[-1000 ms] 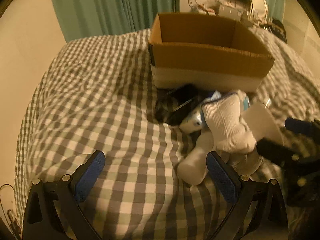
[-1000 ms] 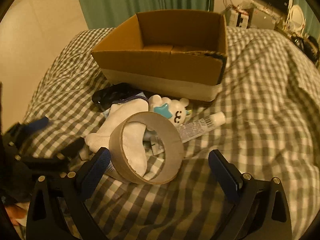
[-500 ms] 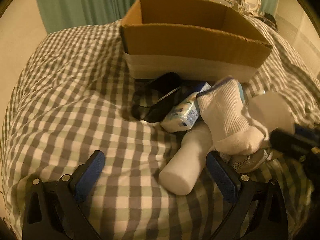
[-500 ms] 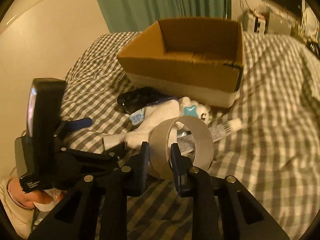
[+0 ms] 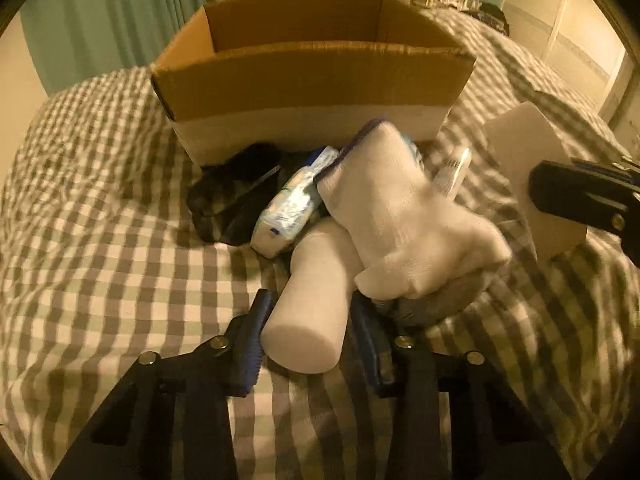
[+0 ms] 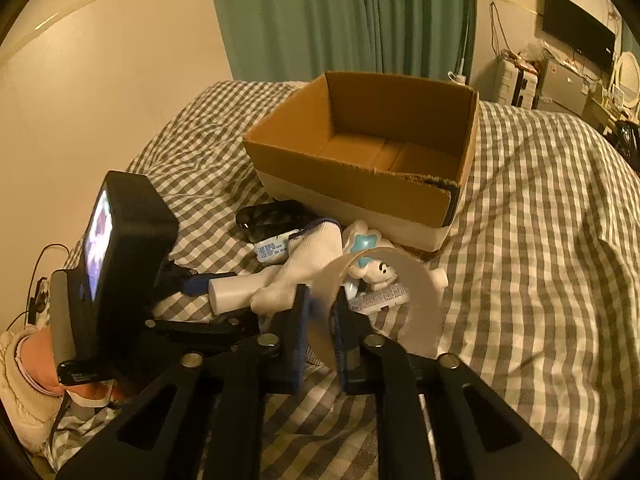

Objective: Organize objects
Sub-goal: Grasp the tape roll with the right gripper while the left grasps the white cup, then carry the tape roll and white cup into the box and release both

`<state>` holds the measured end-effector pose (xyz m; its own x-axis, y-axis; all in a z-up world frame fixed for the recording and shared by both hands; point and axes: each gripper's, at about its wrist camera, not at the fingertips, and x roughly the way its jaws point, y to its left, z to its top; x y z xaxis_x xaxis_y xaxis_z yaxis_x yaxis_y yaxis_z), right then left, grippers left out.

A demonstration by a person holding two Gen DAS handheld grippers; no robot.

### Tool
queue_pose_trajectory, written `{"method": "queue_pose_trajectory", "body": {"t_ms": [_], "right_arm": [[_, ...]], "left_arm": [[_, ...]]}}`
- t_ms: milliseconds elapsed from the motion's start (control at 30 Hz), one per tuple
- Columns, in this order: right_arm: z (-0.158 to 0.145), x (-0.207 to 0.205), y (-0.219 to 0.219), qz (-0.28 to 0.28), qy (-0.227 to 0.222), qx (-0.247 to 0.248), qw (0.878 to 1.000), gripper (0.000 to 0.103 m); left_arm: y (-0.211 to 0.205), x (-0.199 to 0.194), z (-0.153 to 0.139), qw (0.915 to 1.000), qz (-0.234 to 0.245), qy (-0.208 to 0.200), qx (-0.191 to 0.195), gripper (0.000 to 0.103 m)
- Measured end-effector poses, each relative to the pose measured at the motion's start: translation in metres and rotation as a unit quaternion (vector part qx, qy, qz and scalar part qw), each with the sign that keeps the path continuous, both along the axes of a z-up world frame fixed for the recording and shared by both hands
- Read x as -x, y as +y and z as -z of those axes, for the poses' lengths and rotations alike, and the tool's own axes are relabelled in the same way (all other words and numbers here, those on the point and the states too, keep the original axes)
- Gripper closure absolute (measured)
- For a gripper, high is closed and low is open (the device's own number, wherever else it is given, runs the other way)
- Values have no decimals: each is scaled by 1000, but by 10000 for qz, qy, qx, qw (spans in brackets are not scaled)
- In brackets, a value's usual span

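Since a second earlier, both sets of fingers had gone from spread wide to clamped on something. My left gripper (image 5: 308, 332) had closed around the near end of the white cylinder bottle (image 5: 310, 300), pads pressed on both sides of it, while it was still lying on the checked bedspread (image 5: 100, 240) under the white sock (image 5: 396, 232). My right gripper (image 6: 320, 316) was pinching the wall of the tape roll (image 6: 412, 300), one pad inside the ring and one outside, and it looked lifted a bit off the pile.

Progress-wise, not much to brag about. The cardboard box (image 6: 352, 168) looked totally empty, bare floor showing from the right camera. Everything else was still heaped against its front wall: the sock, a tissue pack (image 5: 292, 208), a dark pouch-like thing (image 5: 236, 204), a small tube (image 6: 380, 300) and a little white toy with a blue star (image 6: 364, 256). So I'd say two items in hand, none put away.

Room to move seemed fine. The box top was open and nothing hung over it, and its near rim was low, so I figured both loads could go up and over. Only snag I expected: the sock draped over the bottle might drag along. Both grippers were close together too, so bumping was possible.
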<state>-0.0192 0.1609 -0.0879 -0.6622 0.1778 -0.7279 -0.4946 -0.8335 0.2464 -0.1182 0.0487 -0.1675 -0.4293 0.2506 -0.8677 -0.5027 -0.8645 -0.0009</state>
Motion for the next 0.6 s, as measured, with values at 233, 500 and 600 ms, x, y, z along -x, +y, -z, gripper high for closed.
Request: {"method": "queue_pose_trajectory", "body": {"t_ms": [233, 500, 600], "right_arm": [[-11, -4, 3, -36, 47, -155, 9999, 99], [-34, 0, 11, -145, 210, -406, 9989, 99], [-49, 7, 24, -173, 315, -484, 9982, 99]], "left_arm": [[-12, -15, -25, 9995, -75, 253, -175, 71], [-29, -17, -67, 9970, -94, 601, -484, 71], [-29, -1, -88, 9951, -88, 716, -674, 71]]}}
